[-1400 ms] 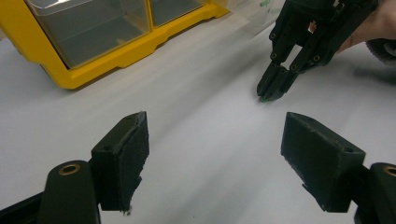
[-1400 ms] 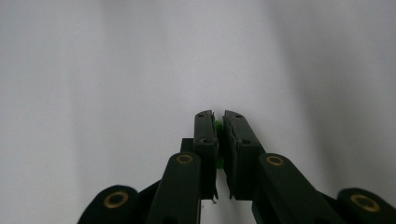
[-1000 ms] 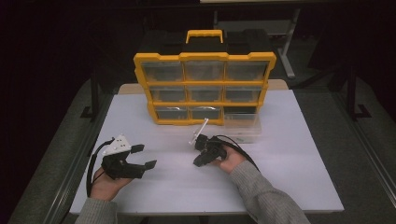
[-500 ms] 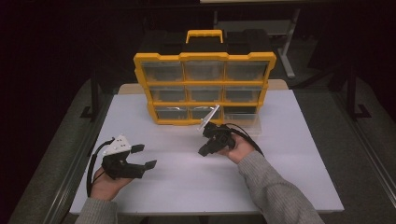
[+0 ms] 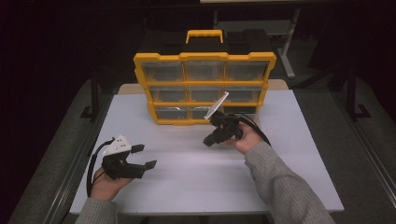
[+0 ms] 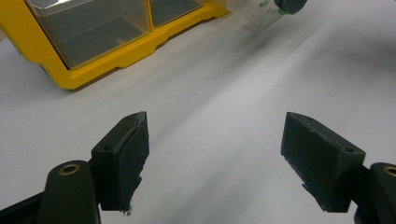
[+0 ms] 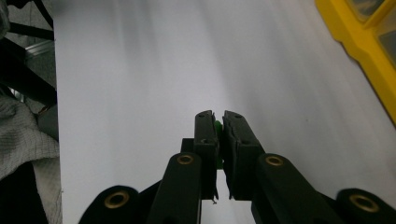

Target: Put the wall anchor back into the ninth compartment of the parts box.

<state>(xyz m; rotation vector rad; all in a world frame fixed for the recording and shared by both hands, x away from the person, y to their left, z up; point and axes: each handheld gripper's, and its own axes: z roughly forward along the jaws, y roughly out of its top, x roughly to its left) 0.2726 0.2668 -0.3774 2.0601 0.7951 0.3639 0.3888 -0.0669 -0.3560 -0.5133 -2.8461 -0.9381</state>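
Carrying a small green piece [image 7: 217, 126] clamped in the right gripper [image 5: 209, 140] toward the yellow plastic drawer organiser [image 5: 204, 86] at twelve o'clock, left gripper [image 5: 144, 157] gaping empty; next, finding its compartment.

Grey knit sleeve [image 5: 280, 179], black brass-riveted jaws

High view: above the person's side, looking forward and down on the white rectangular table [image 5: 187, 182].
Gripper views: low, close over the table; all share the yellow plastic drawer organiser [image 5: 204, 88].
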